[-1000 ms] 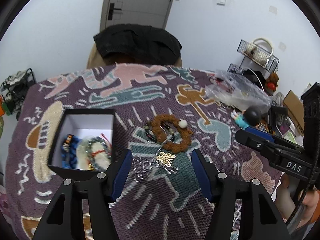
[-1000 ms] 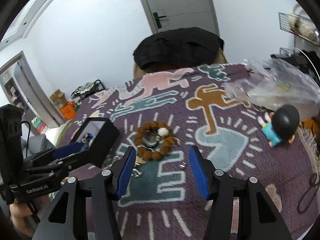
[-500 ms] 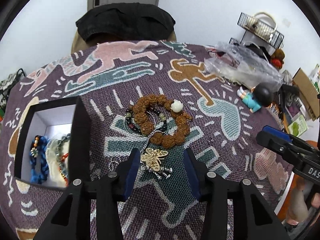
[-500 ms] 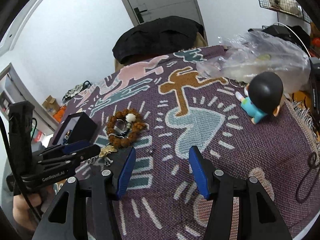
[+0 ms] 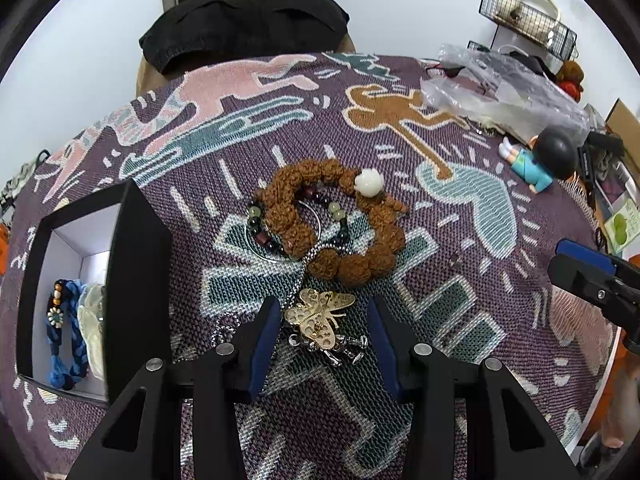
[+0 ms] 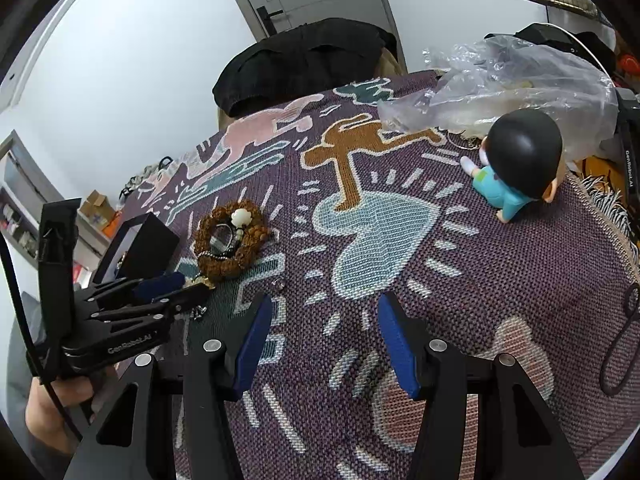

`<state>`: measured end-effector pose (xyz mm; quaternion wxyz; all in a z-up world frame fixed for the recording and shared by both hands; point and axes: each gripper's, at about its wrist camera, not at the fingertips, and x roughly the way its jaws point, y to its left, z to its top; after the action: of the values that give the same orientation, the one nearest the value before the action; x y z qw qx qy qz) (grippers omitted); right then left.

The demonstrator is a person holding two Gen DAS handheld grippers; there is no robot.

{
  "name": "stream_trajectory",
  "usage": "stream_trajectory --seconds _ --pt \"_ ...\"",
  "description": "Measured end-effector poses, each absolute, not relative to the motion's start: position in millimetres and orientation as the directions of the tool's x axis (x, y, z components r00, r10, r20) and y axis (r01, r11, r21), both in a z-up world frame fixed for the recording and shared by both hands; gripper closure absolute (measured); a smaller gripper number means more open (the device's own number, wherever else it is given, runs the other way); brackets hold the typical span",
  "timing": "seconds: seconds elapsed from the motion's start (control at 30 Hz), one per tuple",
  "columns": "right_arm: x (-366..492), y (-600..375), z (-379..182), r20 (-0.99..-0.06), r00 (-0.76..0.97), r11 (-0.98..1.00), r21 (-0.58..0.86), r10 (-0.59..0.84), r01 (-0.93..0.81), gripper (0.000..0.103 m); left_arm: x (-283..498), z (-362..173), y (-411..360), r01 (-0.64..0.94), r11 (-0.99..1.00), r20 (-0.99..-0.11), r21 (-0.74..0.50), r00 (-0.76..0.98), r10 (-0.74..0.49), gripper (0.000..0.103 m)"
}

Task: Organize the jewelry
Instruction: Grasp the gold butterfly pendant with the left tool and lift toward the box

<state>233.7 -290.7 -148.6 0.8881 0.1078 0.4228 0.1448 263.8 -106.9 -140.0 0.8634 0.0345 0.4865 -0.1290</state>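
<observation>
A gold butterfly brooch (image 5: 320, 316) on a silver chain lies on the patterned cloth, between the open jaws of my left gripper (image 5: 324, 340), which is low over it. Just beyond lies a brown bead bracelet (image 5: 340, 224) with a white bead, over a dark bead bracelet and a thin hoop. The open black jewelry box (image 5: 136, 280) at left holds a blue braided bracelet (image 5: 64, 344) and pale pieces. My right gripper (image 6: 324, 344) is open and empty over bare cloth, right of the left gripper (image 6: 160, 292). The bracelet pile (image 6: 230, 240) and box (image 6: 148, 248) show there too.
A doll with a black head and blue clothes (image 6: 516, 168) lies at the right. A crumpled clear plastic bag (image 6: 512, 84) sits behind it. A small loose bead (image 6: 279, 285) lies on the cloth. A chair with a black garment (image 5: 244, 24) stands behind the table.
My left gripper has moved forward and down until its jaws flank the butterfly brooch, and they have narrowed. My right gripper has swung right, away from the jewelry pile.
</observation>
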Motion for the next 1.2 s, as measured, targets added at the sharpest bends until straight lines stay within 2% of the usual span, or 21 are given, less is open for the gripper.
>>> stream_trajectory --seconds 0.07,0.1,0.43,0.57,0.7,0.83,1.03,1.1,1.17,1.2 --pt "235 -287 -150 -0.723 0.595 0.934 0.312 0.352 -0.174 0.048 264 -142 -107 0.253 0.966 -0.847 -0.052 0.501 -0.177 0.062" --pt "235 -285 -151 -0.724 0.593 0.934 0.31 0.353 -0.178 0.048 263 -142 -107 0.248 0.968 -0.846 -0.04 0.506 -0.165 0.07" --pt "247 -256 -161 -0.76 0.551 0.938 0.263 0.346 -0.226 0.049 253 -116 -97 0.241 0.969 -0.805 -0.063 0.561 -0.192 0.07" --pt "254 -248 -163 -0.772 0.545 0.943 0.239 0.329 -0.23 0.055 248 -104 -91 0.239 0.968 -0.789 -0.074 0.579 -0.204 0.07" --pt "263 -242 -166 -0.784 0.528 0.944 0.237 0.326 -0.23 0.055 243 -96 -85 0.237 0.968 -0.777 -0.086 0.591 -0.214 0.07" --pt "272 -235 -169 -0.801 0.515 0.949 0.218 0.306 -0.225 0.066 238 -87 -80 0.235 0.967 -0.764 -0.095 0.606 -0.222 0.07" --pt "284 -222 -177 -0.819 0.501 0.956 0.189 0.28 -0.226 0.069 231 -75 -68 0.225 0.969 -0.745 -0.102 0.628 -0.224 0.07" --pt "286 -219 -177 -0.818 0.514 0.961 0.162 0.258 -0.226 0.075 229 -72 -64 0.22 0.97 -0.74 -0.104 0.634 -0.223 0.07" --pt "288 -220 -178 -0.82 0.51 0.96 0.164 0.26 -0.226 0.091 228 -68 -59 0.214 0.971 -0.734 -0.11 0.641 -0.224 0.07" --pt "289 -220 -178 -0.822 0.505 0.959 0.167 0.264 -0.229 0.091 227 -67 -58 0.212 0.971 -0.731 -0.111 0.644 -0.224 0.07"
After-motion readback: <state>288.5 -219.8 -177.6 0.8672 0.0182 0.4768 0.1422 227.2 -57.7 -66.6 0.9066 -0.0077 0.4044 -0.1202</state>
